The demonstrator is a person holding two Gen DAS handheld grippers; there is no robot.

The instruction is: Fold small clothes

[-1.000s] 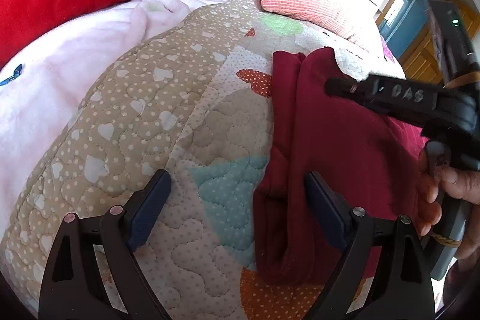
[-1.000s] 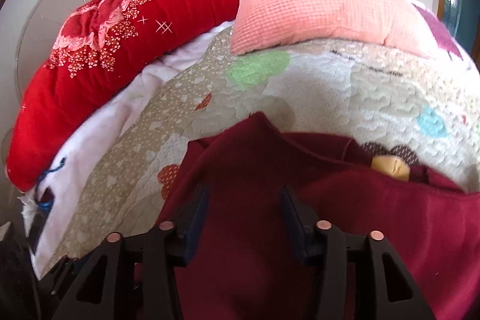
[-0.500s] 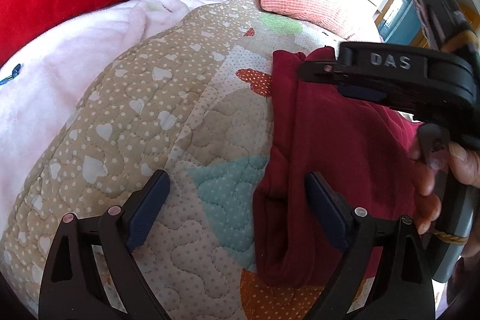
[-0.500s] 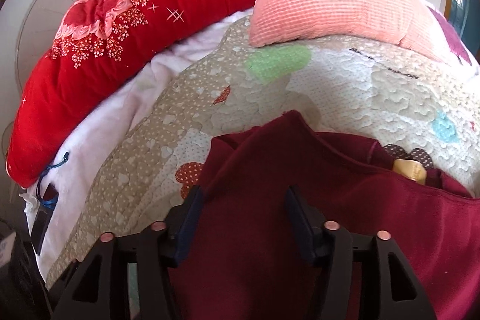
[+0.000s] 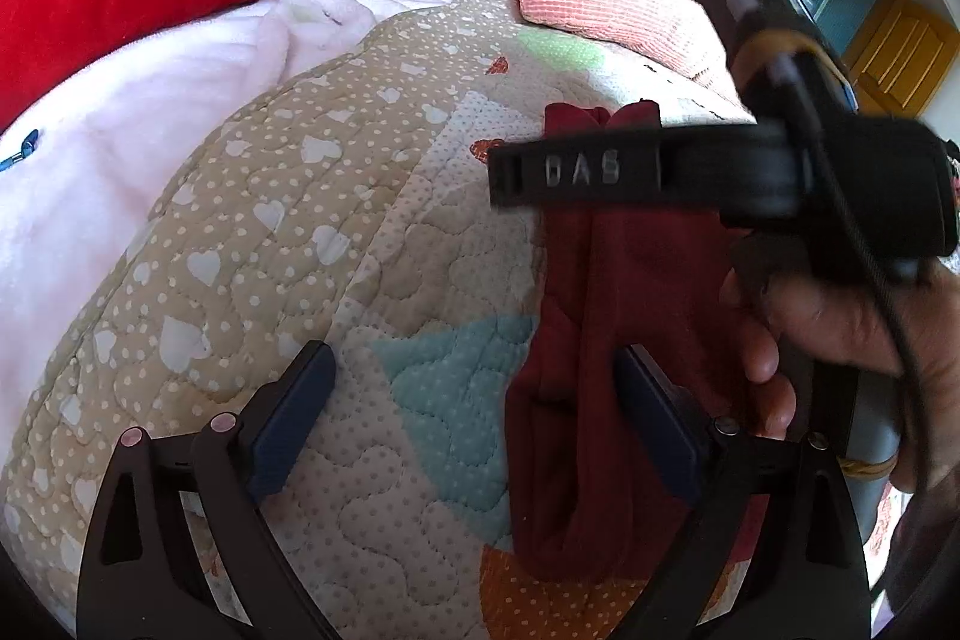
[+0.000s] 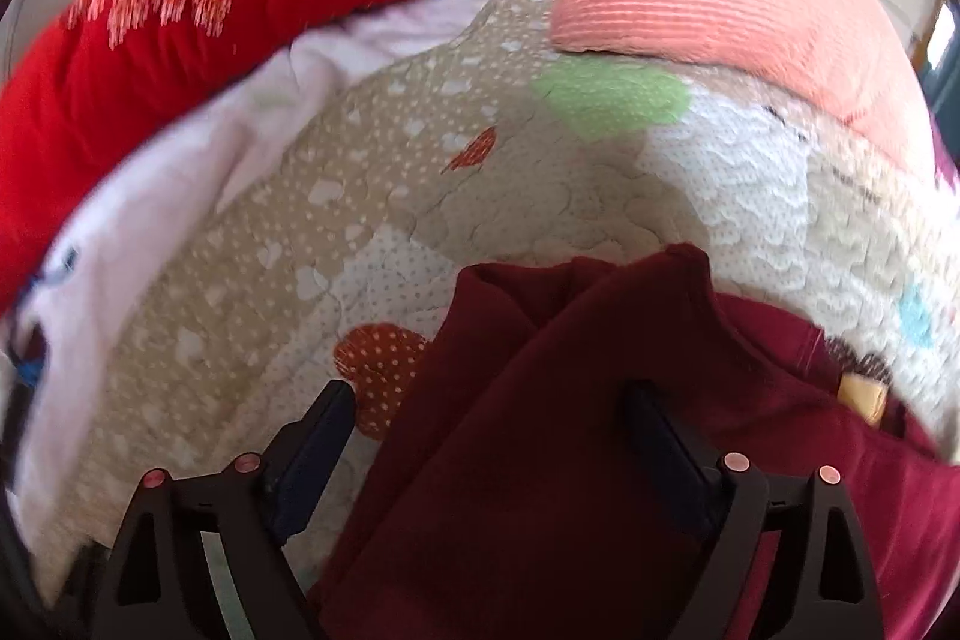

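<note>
Fingers [image 6: 312,451] of the right gripper [image 6: 486,460] are opening, ungripped maroon garment [image 6: 540,430] between them; left gripper [image 5: 474,418] gapes over its edge.

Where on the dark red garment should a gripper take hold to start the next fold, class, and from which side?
Probably the far corner of the dark red garment, where its layers peak on the quilt. Come from above: it lies flat, so only an edge offers a pinch.

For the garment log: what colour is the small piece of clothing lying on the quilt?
Dark red, plain, no print. The garment shows best in the right wrist view.
</note>
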